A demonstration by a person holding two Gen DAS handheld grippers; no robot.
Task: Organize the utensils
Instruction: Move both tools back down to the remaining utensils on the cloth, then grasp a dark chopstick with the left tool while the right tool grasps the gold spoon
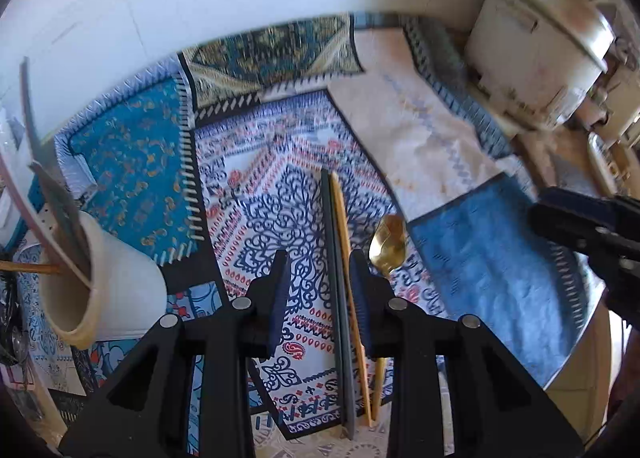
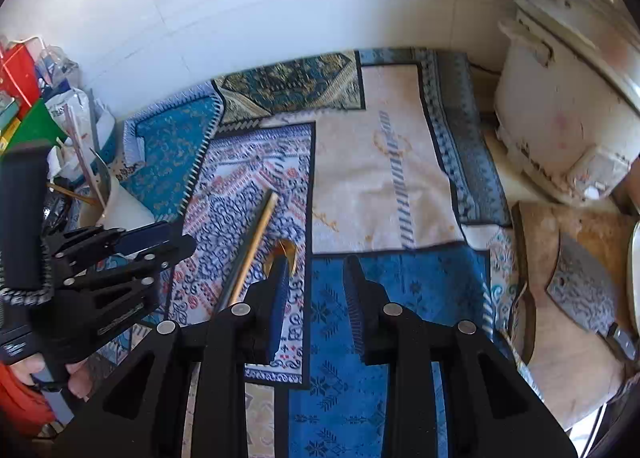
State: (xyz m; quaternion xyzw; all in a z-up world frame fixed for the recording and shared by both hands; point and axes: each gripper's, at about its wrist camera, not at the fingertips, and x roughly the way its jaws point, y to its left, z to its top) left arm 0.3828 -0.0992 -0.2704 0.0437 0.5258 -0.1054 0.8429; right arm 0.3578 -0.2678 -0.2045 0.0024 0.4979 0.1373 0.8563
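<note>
- Patchwork patterned cloth (image 1: 280, 193) in blue, white and red, spread across the table under everything, seen in both wrist views.
- Worn cream-coloured appliance (image 2: 560, 97) at 2 o'clock in the right wrist view, well apart from the utensils.
- Steel cleaver (image 2: 580, 290) lying flat on a wooden chopping board (image 2: 560, 358) at 4 o'clock in the same view.
- Cream ceramic utensil holder (image 1: 100, 282) at 9 o'clock in the left wrist view, tilted in frame, with flat grey blades and a wooden stick poking out of its mouth.
- Left gripper (image 1: 320, 290), black with blue ribbed pads, jaws apart, hovering over a pair of long chopsticks, one dark grey and one pale wood (image 1: 340, 298); chopsticks lying side by side on the cloth, close to the right-hand finger.
- Right gripper (image 2: 316, 298), jaws apart and holding nothing, over the blue patch of cloth.
- Gold metal spoon (image 1: 388, 242) lying on the cloth just beside the chopsticks, at 1 o'clock from the left gripper's fingertips; partly hidden behind a finger in the right wrist view.
</note>
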